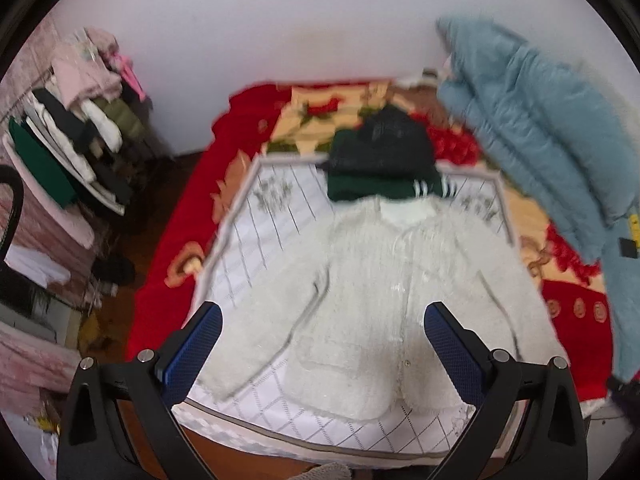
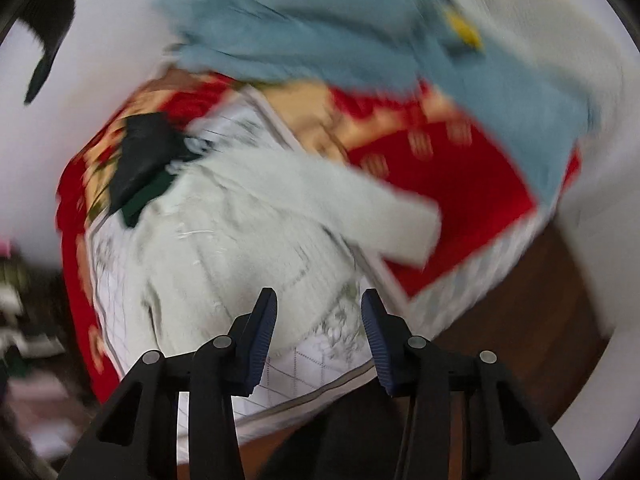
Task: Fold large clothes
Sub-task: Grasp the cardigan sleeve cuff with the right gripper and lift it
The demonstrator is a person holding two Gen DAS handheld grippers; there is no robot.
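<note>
Blue-padded fingers of the left claw (image 1: 322,324) frame the bottom of the left wrist view, spread wide with nothing between them; they hang above the lower half of a white fluffy cardigan (image 1: 384,292); whether they touch the fabric cannot be told from the blur. That cardigan lies face up and flat on a white quilted mat (image 1: 276,216) with a grey grid and faint floral print; its collar points away from the camera, its two sleeves angle outward and down, and its hem reaches close to the mat's near edge. The mat rests on a red floral blanket (image 1: 176,280) covering the bed. Just beyond the collar sits a pile of dark folded clothes (image 1: 380,160), a green piece with white stripes at the bottom and a black one on top; the pile touches or slightly overlaps the collar. A blue padded jacket (image 1: 544,136) fills the right side of the view, raised above the blanket; a heap of mixed clothes (image 1: 80,128) sits off the bed at far left.

From the right wrist view, heavily blurred, the right claw (image 2: 319,312) is also parted and holds nothing; it hovers over the cardigan's lower corner near the mat's edge; one sleeve (image 2: 384,212) stretches onto the red blanket, and the blue jacket sweeps across the top.
</note>
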